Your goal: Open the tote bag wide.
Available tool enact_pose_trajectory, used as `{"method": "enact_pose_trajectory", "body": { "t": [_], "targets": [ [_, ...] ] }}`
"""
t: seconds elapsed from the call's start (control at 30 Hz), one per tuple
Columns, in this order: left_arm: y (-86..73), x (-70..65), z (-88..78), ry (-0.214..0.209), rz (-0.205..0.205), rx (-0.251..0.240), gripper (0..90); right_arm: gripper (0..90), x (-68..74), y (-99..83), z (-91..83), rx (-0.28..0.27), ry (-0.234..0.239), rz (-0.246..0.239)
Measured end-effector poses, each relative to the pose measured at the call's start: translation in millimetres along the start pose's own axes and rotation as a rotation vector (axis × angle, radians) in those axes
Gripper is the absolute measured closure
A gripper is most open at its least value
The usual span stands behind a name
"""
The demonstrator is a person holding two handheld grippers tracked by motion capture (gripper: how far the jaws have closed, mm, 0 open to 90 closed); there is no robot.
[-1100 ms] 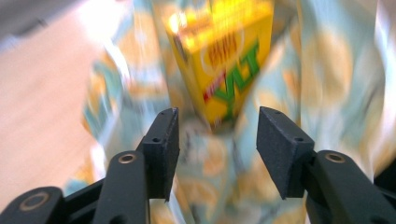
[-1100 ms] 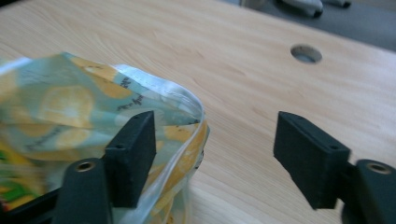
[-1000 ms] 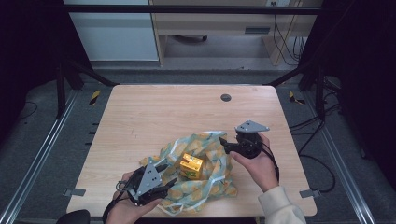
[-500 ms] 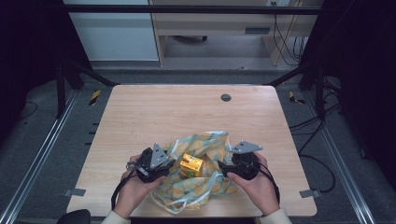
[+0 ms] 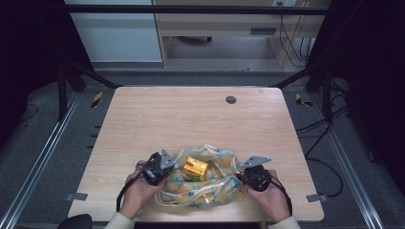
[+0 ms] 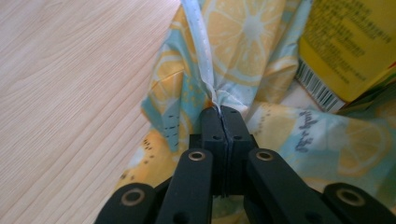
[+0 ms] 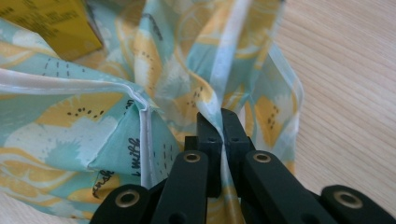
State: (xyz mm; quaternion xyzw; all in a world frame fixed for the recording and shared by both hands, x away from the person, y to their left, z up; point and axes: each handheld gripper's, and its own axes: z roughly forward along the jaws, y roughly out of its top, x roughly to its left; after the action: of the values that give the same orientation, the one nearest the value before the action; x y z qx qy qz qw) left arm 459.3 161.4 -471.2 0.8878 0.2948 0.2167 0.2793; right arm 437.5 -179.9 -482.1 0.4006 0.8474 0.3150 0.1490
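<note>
Grippers have both just finished closing on the crinkly lemon-print plastic bag (image 5: pixel 205 183) at the near edge of the light wooden table (image 5: pixel 191 119). Left gripper (image 6: pixel 223 111) pinches its left rim, right gripper (image 7: pixel 221 116) its right rim. Yellow cardboard carton (image 5: pixel 196 168) sits inside the bag.

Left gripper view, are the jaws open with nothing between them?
No, the left gripper has its jaws shut on a fold of the lemon-print cloth.
</note>
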Motion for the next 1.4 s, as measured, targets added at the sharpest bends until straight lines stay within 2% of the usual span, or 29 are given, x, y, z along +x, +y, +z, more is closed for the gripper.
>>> {"method": "enact_pose_trajectory", "body": {
  "t": [0.1, 0.3, 0.6, 0.67, 0.7, 0.73, 0.77, 0.8, 0.83, 0.87, 0.9, 0.93, 0.97, 1.0, 1.07, 1.2, 1.4],
  "targets": [
    [-2.9, 3.3, -3.7, 0.0, -0.007, 0.002, 90.0, 89.6, -2.8, -2.5, 1.2, 0.012, -0.001, -0.006],
    [-9.4, 3.2, -15.7, 0.014, 0.019, 0.041, 90.0, 89.7, -4.5, -6.7, 0.0, 0.031, -0.033, -0.037],
    [-14.6, 1.6, -22.0, 0.015, 0.016, 0.058, 90.0, 89.5, -13.4, -10.7, -4.6, 0.013, -0.043, -0.016],
    [-15.4, 0.8, -24.5, 0.015, 0.009, 0.031, 89.8, 86.7, -13.9, -11.7, -6.2, -0.008, -0.043, -0.009],
    [-15.4, 0.8, -24.5, 0.015, 0.009, 0.031, 87.4, 80.9, -13.2, -11.6, -7.8, -0.025, -0.046, -0.008],
    [-15.8, 0.7, -27.8, 0.023, 0.014, 0.0, 87.4, 80.9, -13.2, -11.6, -7.8, -0.025, -0.046, -0.008],
    [-15.6, 0.9, -31.0, 0.033, 0.014, -0.027, 81.6, 72.5, -12.5, -10.8, -11.2, -0.057, -0.053, -0.011],
    [-14.9, 1.4, -36.8, 0.054, -0.005, -0.081, 67.9, 55.0, -9.4, -8.4, -19.0, -0.119, -0.073, -0.01],
    [-14.2, 2.3, -40.0, 0.062, -0.025, -0.119, 61.6, 48.4, -8.3, -7.2, -22.3, -0.142, -0.091, -0.014],
    [-14.2, 2.3, -40.0, 0.062, -0.025, -0.119, 54.3, 48.4, -8.3, -7.2, -22.3, -0.142, -0.091, -0.014],
    [-12.8, 5.6, -47.8, 0.062, -0.082, -0.204, 47.8, 36.6, -4.8, -2.6, -32.6, -0.228, -0.107, -0.015],
    [-12.5, 6.4, -50.5, 0.054, -0.102, -0.235, 46.3, 32.7, -3.5, -0.5, -37.6, -0.268, -0.1, -0.009],
    [-12.5, 6.4, -50.5, 0.054, -0.102, -0.235, 44.0, 32.7, -3.5, -0.5, -37.6, -0.268, -0.1, -0.009],
    [-11.6, 11.3, -58.2, 0.039, -0.161, -0.315, 38.9, 25.3, -2.5, 3.2, -46.5, -0.344, -0.095, 0.009],
    [-12.1, 16.8, -63.9, 0.055, -0.19, -0.36, 33.9, 23.4, -3.3, 4.8, -53.0, -0.398, -0.118, 0.026],
    [-21.0, 36.5, -76.7, 0.122, -0.224, -0.401, 26.2, 19.6, -15.6, 2.8, -64.1, -0.465, -0.158, 0.067],
    [-44.8, 69.6, -93.2, 0.222, -0.305, -0.402, 19.6, 14.8, -39.5, -9.9, -75.2, -0.495, -0.229, 0.164]
  ]
}}
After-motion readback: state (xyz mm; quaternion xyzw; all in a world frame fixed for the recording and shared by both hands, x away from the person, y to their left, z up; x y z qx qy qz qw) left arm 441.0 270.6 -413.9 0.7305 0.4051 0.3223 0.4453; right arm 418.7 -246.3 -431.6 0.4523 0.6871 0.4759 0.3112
